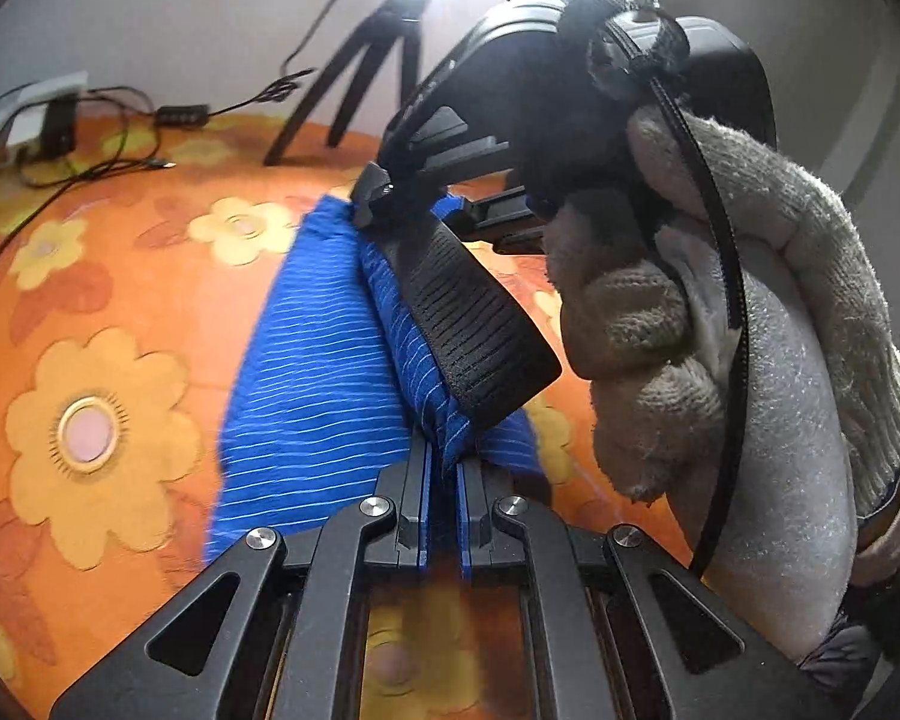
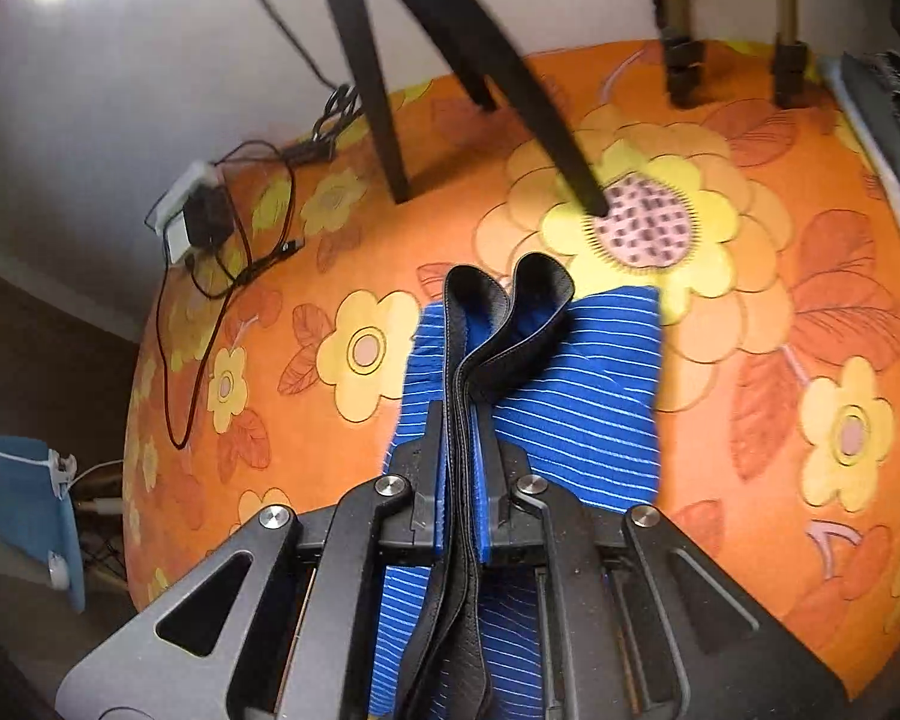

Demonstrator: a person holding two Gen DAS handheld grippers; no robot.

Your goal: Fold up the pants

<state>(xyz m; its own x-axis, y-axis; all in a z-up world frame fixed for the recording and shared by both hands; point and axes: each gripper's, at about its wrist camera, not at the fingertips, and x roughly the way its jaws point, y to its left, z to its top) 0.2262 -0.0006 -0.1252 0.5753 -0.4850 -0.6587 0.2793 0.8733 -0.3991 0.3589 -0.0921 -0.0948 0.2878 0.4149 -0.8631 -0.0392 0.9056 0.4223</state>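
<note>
The pants point(image 1: 306, 384) are blue with thin white stripes and a black elastic waistband point(image 1: 474, 324). They hang and drape over the orange flowered bed cover. My left gripper point(image 1: 444, 468) is shut on a bunched fold of the blue cloth just below the waistband. My right gripper point(image 2: 462, 450) is shut on the black waistband point(image 2: 504, 312), with the pants point(image 2: 576, 396) spreading beyond it onto the cover. In the left wrist view the right gripper point(image 1: 384, 204), held by a gloved hand point(image 1: 750, 324), pinches the far end of the waistband.
The orange flowered bed cover point(image 2: 750, 360) fills both views. A black tripod point(image 2: 378, 90) stands at the back. A power strip with cables point(image 2: 198, 216) lies at the back left by the wall. Two more stand legs point(image 2: 684, 66) are at the far right.
</note>
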